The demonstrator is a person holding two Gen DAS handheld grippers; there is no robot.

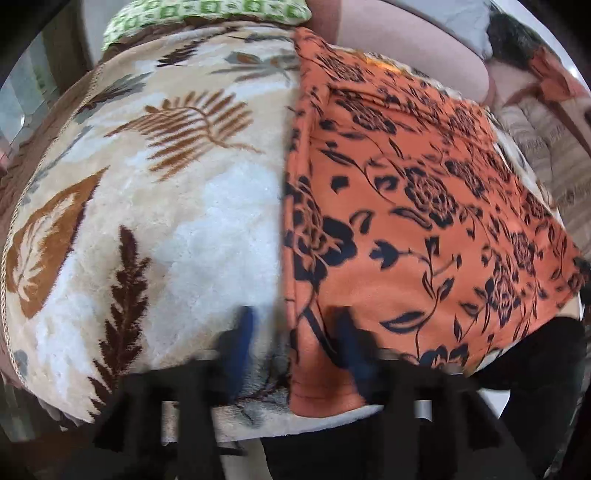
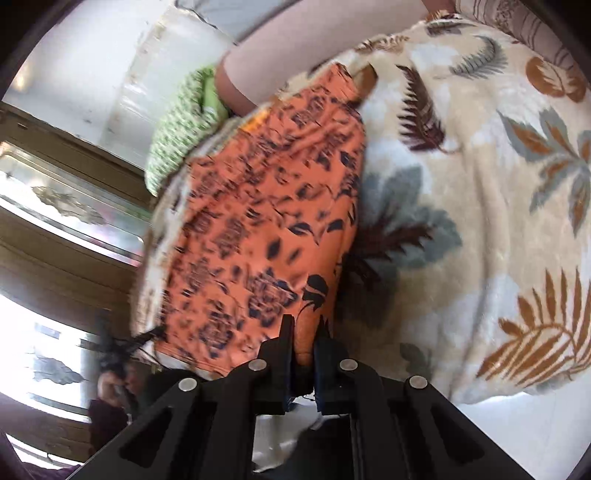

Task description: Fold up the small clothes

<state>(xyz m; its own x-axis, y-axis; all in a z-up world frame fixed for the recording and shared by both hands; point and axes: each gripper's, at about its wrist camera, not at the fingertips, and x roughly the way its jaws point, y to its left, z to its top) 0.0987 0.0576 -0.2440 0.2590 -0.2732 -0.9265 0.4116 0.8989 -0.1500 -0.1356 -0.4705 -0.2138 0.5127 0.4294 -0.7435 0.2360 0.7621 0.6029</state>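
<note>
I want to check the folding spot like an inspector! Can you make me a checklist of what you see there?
Surface: cream fleece blanket with leaf patterns covers the work area.
Job's things: orange floral cloth lies spread on the blanket.
Clutter: green patterned cushion at the blanket's far edge.
Grippers: left gripper is open, its fingers either side of the cloth's edge; the view is blurred. Right gripper is shut on a fold of the cloth at its near edge.
Cables: nothing seen.
Surroundings: wooden window frame with bright glass; a striped fabric beyond the blanket; pale wall.
</note>
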